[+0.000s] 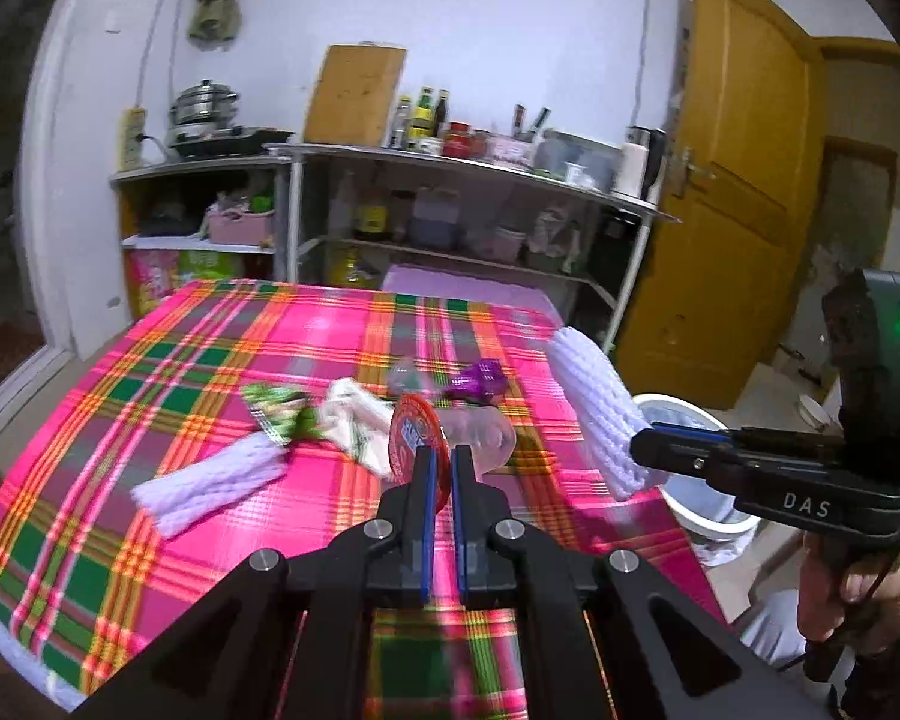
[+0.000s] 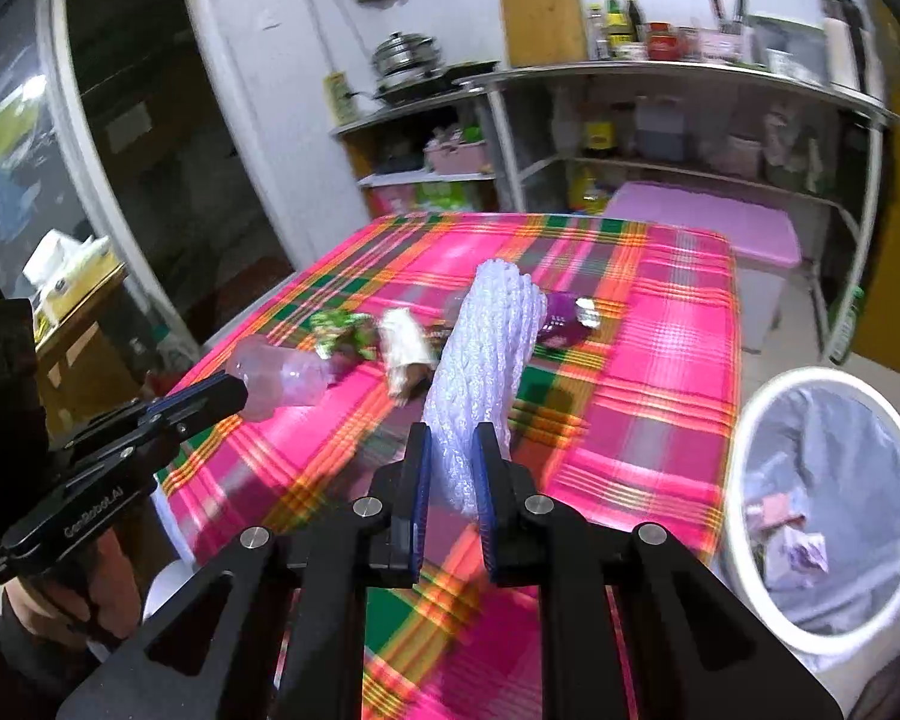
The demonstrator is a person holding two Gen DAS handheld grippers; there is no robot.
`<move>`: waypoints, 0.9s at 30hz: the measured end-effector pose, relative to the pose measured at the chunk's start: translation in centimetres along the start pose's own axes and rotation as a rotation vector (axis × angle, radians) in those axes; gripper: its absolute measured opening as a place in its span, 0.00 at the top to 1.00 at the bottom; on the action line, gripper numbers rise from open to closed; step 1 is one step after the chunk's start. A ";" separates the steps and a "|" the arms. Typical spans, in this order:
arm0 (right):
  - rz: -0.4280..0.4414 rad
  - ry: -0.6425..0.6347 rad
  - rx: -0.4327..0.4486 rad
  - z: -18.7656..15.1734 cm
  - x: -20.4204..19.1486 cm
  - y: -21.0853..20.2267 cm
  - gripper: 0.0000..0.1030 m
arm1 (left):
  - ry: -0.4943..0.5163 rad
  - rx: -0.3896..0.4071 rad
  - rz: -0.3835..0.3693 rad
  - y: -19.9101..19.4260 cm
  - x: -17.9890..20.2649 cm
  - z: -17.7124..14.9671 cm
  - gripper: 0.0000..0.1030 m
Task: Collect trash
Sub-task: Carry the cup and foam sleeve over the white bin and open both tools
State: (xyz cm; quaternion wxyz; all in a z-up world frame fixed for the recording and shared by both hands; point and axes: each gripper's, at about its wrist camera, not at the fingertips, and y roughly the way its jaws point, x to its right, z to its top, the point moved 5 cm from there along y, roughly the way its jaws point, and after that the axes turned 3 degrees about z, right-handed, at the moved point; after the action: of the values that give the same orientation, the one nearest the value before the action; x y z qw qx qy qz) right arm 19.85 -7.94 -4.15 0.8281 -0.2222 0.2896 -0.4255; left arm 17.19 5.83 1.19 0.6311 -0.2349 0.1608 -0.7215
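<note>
Covering the surface [image 2: 660, 324] is a pink plaid cloth w/ trash scattered mid-area. White bin [image 2: 750, 432] stands on the floor just beside its right edge, lined w/ a grey bag; inside: crumpled paper/wrapper scraps, bin far from full.

Right gripper [image 2: 453, 450]: jaws clamped on the lower end of a white foam fruit net [image 2: 492, 336], held up off the cloth. Judged very light, soft, springy; squashes under grip, so an end pinch is adequate.

Left gripper [image 1: 444, 468]: jaws closed on the red foil lid [image 1: 414, 441] of a clear plastic cup [image 1: 480, 438], cup lying sideways. Judged light, thin-walled, slippery, prone to crush or swing; lid edge is the only firm hold.

Still on the cloth, largest first:
- second foam net [image 1: 210, 486], flat, near left
- white crumpled wrapper [image 1: 360, 420], beside cup
- green wrapper [image 1: 276, 414], touching the white one
- purple foil wrapper [image 1: 480, 381], farther back

All judged light, crinkly; pinch at a raised fold.
</note>
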 end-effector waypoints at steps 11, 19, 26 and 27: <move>-0.129 0.141 0.055 -2.2 8.8 -5.6 0.86 | 0.097 -0.048 -0.127 4.2 8.9 0.0 0.96; -0.200 0.246 0.061 -4.2 14.8 -7.9 0.86 | 0.166 -0.091 -0.210 7.8 15.2 0.1 0.96; -0.227 0.311 0.043 -5.7 18.5 -8.2 0.86 | 0.208 -0.143 -0.262 11.2 19.3 -0.4 0.96; -0.231 0.319 0.038 -5.9 18.9 -8.1 0.86 | 0.212 -0.153 -0.267 11.8 19.8 -0.6 0.96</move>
State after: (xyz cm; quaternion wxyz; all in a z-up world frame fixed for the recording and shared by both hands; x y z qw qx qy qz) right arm 20.14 -28.79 -8.99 0.7215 -0.1680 0.3816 -0.5528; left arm 24.88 -15.53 -2.83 0.4895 -0.2240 0.2481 -0.8054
